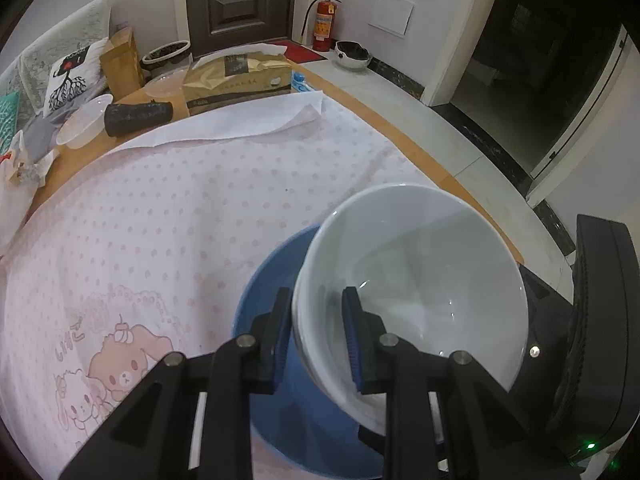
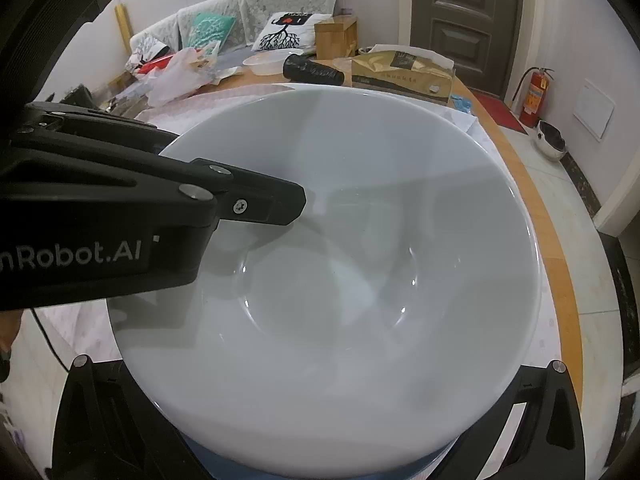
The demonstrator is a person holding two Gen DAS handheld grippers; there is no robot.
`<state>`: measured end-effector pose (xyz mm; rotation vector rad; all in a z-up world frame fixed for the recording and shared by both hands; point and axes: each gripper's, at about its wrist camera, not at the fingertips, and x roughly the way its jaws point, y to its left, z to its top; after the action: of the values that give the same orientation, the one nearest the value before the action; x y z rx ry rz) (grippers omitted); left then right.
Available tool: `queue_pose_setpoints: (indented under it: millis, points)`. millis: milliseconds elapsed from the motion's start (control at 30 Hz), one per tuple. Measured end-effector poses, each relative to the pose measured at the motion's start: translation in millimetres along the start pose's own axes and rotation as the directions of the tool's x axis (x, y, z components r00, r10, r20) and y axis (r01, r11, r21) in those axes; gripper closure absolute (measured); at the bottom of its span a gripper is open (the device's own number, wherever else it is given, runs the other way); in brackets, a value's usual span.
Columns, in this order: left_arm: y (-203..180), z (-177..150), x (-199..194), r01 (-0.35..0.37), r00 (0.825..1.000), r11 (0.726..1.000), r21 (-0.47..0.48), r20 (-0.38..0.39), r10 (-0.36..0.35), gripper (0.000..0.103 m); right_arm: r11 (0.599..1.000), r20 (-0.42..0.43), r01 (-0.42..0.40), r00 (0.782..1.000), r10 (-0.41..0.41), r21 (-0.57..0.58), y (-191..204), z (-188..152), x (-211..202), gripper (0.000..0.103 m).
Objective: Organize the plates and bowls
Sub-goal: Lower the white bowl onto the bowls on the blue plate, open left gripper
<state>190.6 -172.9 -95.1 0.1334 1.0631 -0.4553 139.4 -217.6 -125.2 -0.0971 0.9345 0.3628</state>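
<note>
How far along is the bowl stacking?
Done: nothing is visibly stacked yet. In hand: the left gripper is shut on the rim of the white bowl, holding it tilted over the blue bowl on the pink tablecloth. Left: setting the white bowl down. No plates are in view.

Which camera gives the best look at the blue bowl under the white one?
The left wrist view: the blue bowl shows much of its inside beside the white bowl. The right wrist view shows only a blue sliver beneath it.

Dim indoor light, soft shadows, small glints, strong fisheye bending and dark corners.
</note>
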Motion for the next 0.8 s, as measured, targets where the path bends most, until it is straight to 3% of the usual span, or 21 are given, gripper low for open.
queue_pose_setpoints:
  millis: [633, 800]
  points:
    - [2, -1, -4, 0.01, 1.0, 1.0, -0.024, 0.022, -0.009, 0.079, 1.0, -0.026, -0.002, 1.0, 0.002, -0.029, -1, -1, -3, 0.001]
    - [2, -3, -15, 0.007, 0.999, 1.0, -0.019, 0.05, -0.006, 0.069, 0.999, -0.019, 0.0, 1.0, -0.001, -0.046, -1, -3, -10, 0.001]
